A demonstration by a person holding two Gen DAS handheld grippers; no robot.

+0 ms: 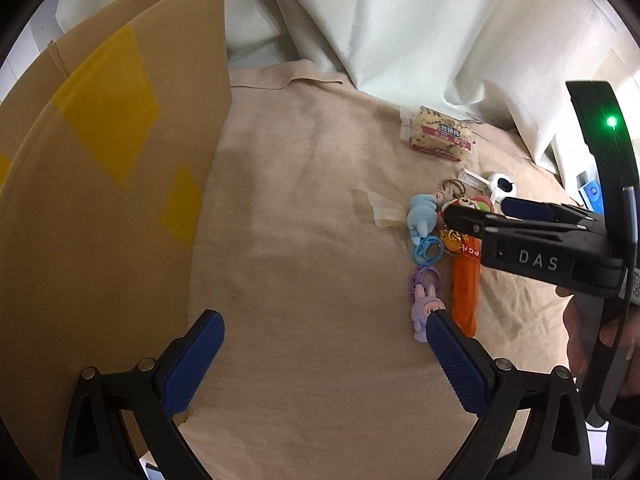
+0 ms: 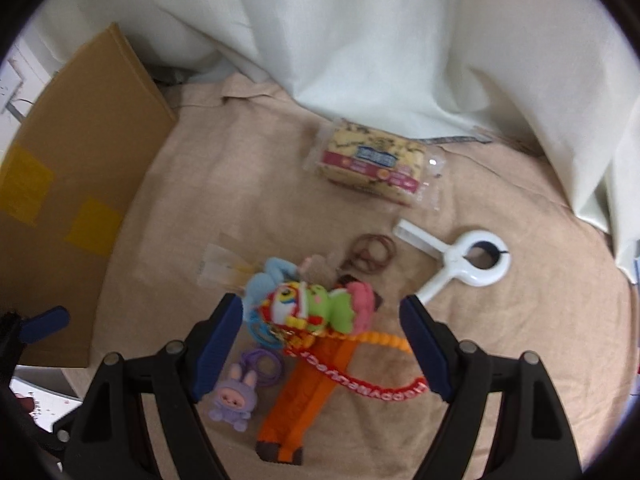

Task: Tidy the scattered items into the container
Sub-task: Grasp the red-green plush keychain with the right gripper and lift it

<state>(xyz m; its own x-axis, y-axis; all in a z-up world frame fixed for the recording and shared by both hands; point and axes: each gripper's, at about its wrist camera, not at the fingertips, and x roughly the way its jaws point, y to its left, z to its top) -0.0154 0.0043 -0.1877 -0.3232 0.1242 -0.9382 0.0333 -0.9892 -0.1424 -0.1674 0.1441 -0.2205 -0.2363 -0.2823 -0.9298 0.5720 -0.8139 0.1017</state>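
Note:
A heap of plush keychains lies on the beige cloth: a colourful lion-faced plush [image 2: 312, 308] with long orange legs [image 2: 304, 400], a blue plush [image 2: 268, 280] and a purple bunny [image 2: 234, 398]. My right gripper [image 2: 320, 304] is open, its fingers standing to either side of the lion plush without closing on it. From the left wrist view, the right gripper [image 1: 476, 208] hovers over that heap beside the purple bunny [image 1: 426, 308]. My left gripper [image 1: 322, 320] is open over bare cloth, with the cardboard box [image 1: 100, 200] close on its left.
A wrapped snack packet [image 2: 372, 164], a white plastic clip [image 2: 476, 260], brown hair ties [image 2: 372, 256] and a clear wrapper [image 2: 220, 264] lie on the cloth. White curtains hang behind. The cardboard box [image 2: 80, 184] stands at the left edge of the cloth.

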